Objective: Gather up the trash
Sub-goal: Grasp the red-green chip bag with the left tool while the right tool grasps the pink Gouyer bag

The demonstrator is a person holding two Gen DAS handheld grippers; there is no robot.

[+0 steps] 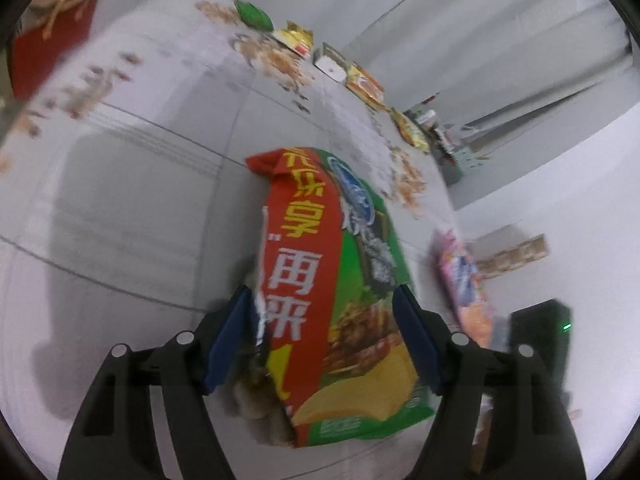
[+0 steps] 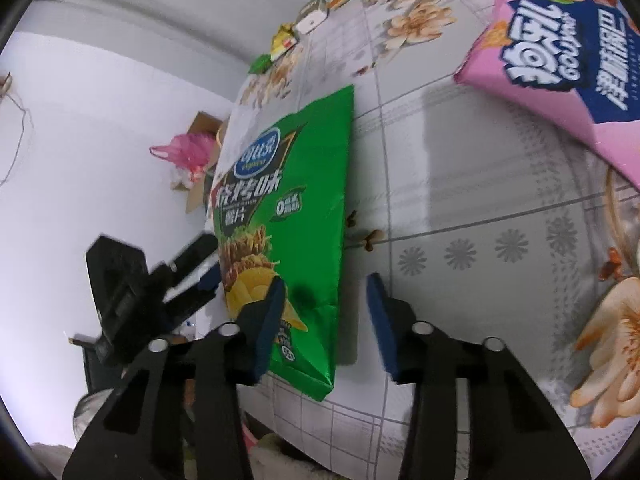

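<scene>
Step in hand, by the look of it: taking hold of the chip bag [image 1: 340, 280] with both grippers, early in the collecting, with much litter left lying.

Chip bag: green and red, at the centre of the left wrist view, reaching from 12 o'clock down to 6 o'clock, on the flower-patterned worktop [image 2: 440, 160] near its edge.

Left gripper [image 1: 320, 296]: fairly wide, one blue pad at each side of the bag, at 9 and 3 o'clock of its lower half. Pressing or merely flanking: cannot tell.

Right gripper [image 2: 326, 284]: narrowed but not gripping. Straddling the bag's edge, with one pad over the printed face at 9 o'clock and the other over bare worktop at 3 o'clock, clear of the foil.

Next move, as a judgement: closing fully on the foil, lifting without crushing or tipping, then carrying toward a bin. Risk of slipping on the glossy film, and of spilling through the torn silver edge at the bag's 9 o'clock side in the left wrist view.

Containers: a cardboard box [image 2: 200, 184] on the floor at 9 o'clock of the bag in the right wrist view, holding a pink plastic bag [image 2: 184, 152]; further contents too small to tell. Inside of the chip bag hidden.

Also waiting: a pink snack bag [image 2: 560, 60] at 2 o'clock, and small wrappers [image 1: 296, 38] strung along the far worktop edge toward 12 o'clock.
</scene>
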